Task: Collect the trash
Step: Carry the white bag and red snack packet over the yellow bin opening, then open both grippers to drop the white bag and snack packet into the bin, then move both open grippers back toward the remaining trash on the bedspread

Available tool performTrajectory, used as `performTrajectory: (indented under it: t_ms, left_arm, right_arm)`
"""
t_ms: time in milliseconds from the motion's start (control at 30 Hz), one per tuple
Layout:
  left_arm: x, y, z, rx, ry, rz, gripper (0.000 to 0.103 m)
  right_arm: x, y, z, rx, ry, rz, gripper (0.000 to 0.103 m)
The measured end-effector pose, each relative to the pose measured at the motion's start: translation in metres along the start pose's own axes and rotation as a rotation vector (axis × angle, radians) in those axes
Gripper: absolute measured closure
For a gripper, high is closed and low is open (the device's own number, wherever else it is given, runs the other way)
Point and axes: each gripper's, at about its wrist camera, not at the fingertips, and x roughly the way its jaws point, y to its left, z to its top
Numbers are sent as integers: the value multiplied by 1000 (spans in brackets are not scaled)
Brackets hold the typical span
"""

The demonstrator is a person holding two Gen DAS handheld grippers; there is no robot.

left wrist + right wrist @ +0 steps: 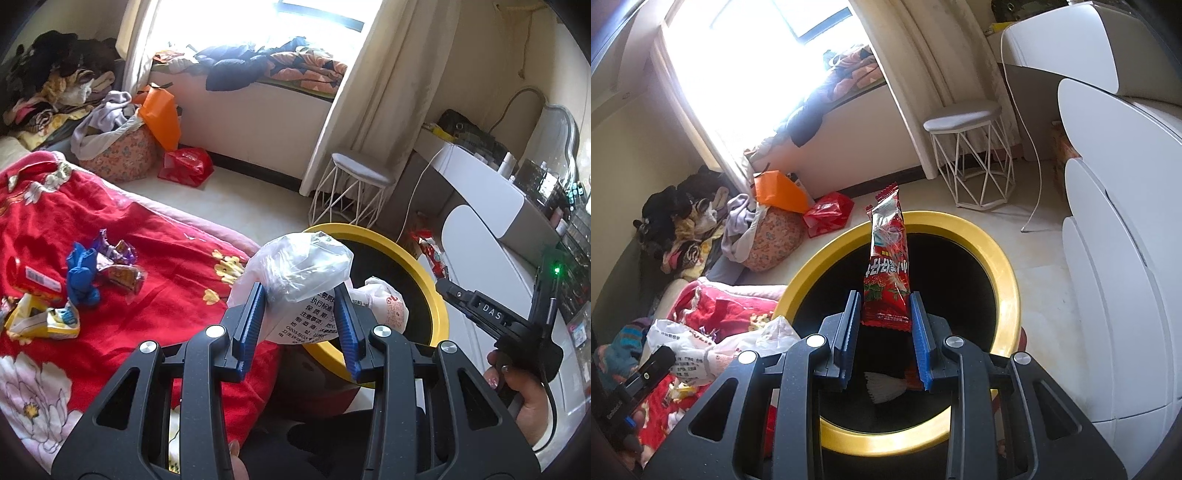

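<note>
Holding one piece of rubbish in each gripper, you bring both to the round yellow-rimmed bin with the black inside [1004, 295], which stands on the floor just beside the bed. Your left gripper [304, 317] clamps its blue ribbed pads on a crumpled clear and white plastic bag with printed text [295, 280], poised at the bin's near-left rim, partly over the red flowered bedcover [122, 229]. Your right gripper [884, 325] pinches the lower end of a long red snack wrapper [888, 266], which stands upright from the jaws directly over the bin's dark mouth, so a release there would likely drop it inside. Something white and pleated [884, 387] already lies in the bin. More litter waits on the bedcover to the far left: a crumpled blue scrap [83, 275], purple sweet wrappers [118, 254] and a yellow packet [44, 321], well apart from the bin.
</note>
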Motion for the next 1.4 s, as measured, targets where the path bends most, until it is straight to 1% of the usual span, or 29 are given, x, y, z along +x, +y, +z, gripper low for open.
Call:
performTrajectory:
  t_ms: [300,400,433,467,500,533,567,600,667,700,767,800,867,1067,1133,1400]
  left_arm:
    - [20,-24,2,68,14,13,72]
    - [27,-30,5,79,17,6,70]
    - [28,-31,5,78,19,-2,69]
    - [29,-32,6,75,20,-10,64]
    - [29,-32,7,73,14,-15,59]
    - [28,-33,7,71,6,-22,50]
    - [27,-33,7,68,0,-27,43]
    - [26,-32,7,64,-6,-29,41]
    - [23,-31,5,51,-16,-32,32]
    - [20,-29,4,43,-23,-34,30]
    - [15,-28,2,36,-34,-34,21]
    - [12,-27,1,34,-41,-32,19]
    - [6,-25,0,35,-54,-27,12]
    - [-9,-22,-2,43,-86,-9,11]
    - [-14,-23,-3,48,-94,-4,11]
    - [-33,-16,-5,61,-129,19,11]
  right_arm:
    - [5,-9,0,20,22,-10,76]
    - [6,-9,0,26,28,-4,74]
    - [6,-10,1,24,27,-6,72]
    - [6,-9,1,19,26,-9,65]
    - [7,-10,2,16,24,-10,60]
    - [6,-10,2,13,16,-15,55]
    - [5,-9,1,11,14,-18,55]
    - [5,-8,1,7,13,-18,55]
    - [5,-8,1,6,12,-20,52]
    - [5,-8,1,3,10,-21,52]
    - [5,-6,1,-6,8,-27,52]
    - [4,-4,0,-11,7,-28,51]
    - [2,0,-1,-21,2,-31,48]
    - [0,11,-2,-48,-13,-30,42]
    - [-1,15,-3,-61,-19,-28,38]
    - [-8,31,-6,-101,-38,-18,32]
